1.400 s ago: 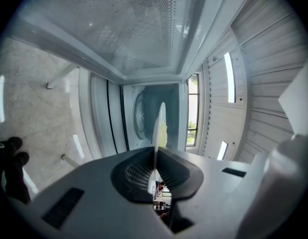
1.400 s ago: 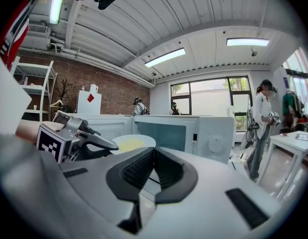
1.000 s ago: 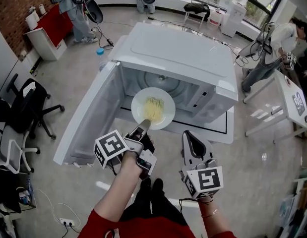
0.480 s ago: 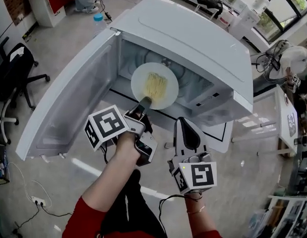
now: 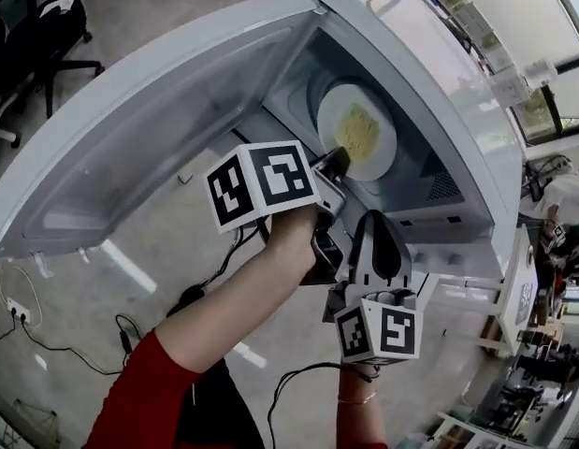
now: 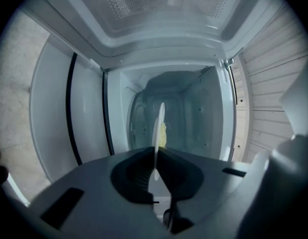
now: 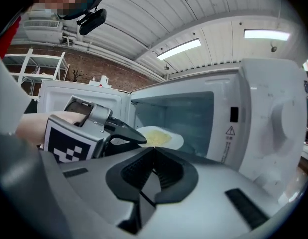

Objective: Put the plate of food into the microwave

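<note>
Now pushed from the doorway well into the microwave (image 5: pixel 429 73) cavity: plate of food (image 5: pixel 357 131), pinched by its near rim in the narrowly closed left gripper (image 5: pixel 332 161), apparently not yet set down. Outside, the right gripper (image 5: pixel 378 251) closed on nothing. Left to do: lowering, release.

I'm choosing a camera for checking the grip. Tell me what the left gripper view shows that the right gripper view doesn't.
Left only: the plate seen edge-on, and the microwave's inside walls. Right only: the control panel, ceiling lights, the shut, empty right gripper. Both: the left gripper holding the plate of yellow food, the open microwave.
</note>
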The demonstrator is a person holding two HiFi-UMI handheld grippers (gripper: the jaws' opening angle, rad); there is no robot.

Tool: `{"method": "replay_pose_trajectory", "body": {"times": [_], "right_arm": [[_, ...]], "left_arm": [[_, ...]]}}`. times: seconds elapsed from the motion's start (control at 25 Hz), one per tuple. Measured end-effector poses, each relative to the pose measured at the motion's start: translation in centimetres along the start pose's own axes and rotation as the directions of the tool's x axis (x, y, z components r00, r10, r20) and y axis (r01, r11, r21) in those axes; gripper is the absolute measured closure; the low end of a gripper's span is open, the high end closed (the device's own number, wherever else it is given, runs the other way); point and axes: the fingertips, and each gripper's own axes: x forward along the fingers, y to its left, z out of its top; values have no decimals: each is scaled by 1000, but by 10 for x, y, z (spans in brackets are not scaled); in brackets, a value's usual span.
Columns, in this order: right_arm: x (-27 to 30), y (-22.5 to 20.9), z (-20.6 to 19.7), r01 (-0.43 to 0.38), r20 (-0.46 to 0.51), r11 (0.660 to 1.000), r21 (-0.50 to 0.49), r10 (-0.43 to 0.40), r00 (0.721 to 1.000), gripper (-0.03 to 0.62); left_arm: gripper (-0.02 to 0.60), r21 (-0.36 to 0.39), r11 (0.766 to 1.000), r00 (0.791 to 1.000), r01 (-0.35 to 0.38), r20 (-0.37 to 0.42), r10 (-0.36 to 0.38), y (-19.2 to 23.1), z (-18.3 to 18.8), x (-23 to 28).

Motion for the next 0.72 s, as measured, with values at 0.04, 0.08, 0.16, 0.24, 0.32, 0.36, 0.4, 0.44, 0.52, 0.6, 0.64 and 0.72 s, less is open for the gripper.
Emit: {"method": "replay_pose_trajectory", "body": {"times": [0.04,0.08,0.16,0.24,0.32,0.36,0.4,0.44,0.52,0.6,0.64,0.72], "right_arm": [[4,0,0,1,3,1000,-9,-1,1000,580],[8,-1,1,0,7,1000,-18,0,1000,579],[16,-3,2,-1,10,1000,-28,1,1000,579],[23,-4,5,0,17,1000,-30,0,1000,579],[29,-6,9,4,28,1000,-27,-3,1000,579],[32,-6,11,3,34,1000,-26,-2,999,579],[35,-5,13,-1,40,1000,-28,2,999,579],[38,-5,15,-4,45,999,-32,5,999,579],[43,-5,16,-3,44,999,-38,4,999,579],[47,-6,17,1,42,999,-40,1,999,580],[48,-7,18,2,43,999,-42,0,999,579],[50,-6,19,3,47,999,-47,-1,999,579]], "left_arm": [[561,1,1000,1000,-1,1,1,-1,1,3],[561,0,1000,1000,-2,2,2,-1,2,5],[561,1,1000,1000,-10,4,10,-2,5,9],[561,12,1000,1000,-25,2,25,-2,8,13],[561,30,999,999,-40,0,40,-3,12,18],[561,39,998,999,-47,-2,47,-3,13,21],[561,46,997,999,-54,-4,54,-3,14,25],[561,50,997,998,-60,-6,60,-3,15,28],[561,50,996,998,-69,-9,69,-3,18,33],[561,55,995,997,-82,-8,82,-2,22,36],[561,61,994,996,-90,-11,90,-2,23,37],[560,71,992,994,-102,-22,104,-1,24,38]]}}
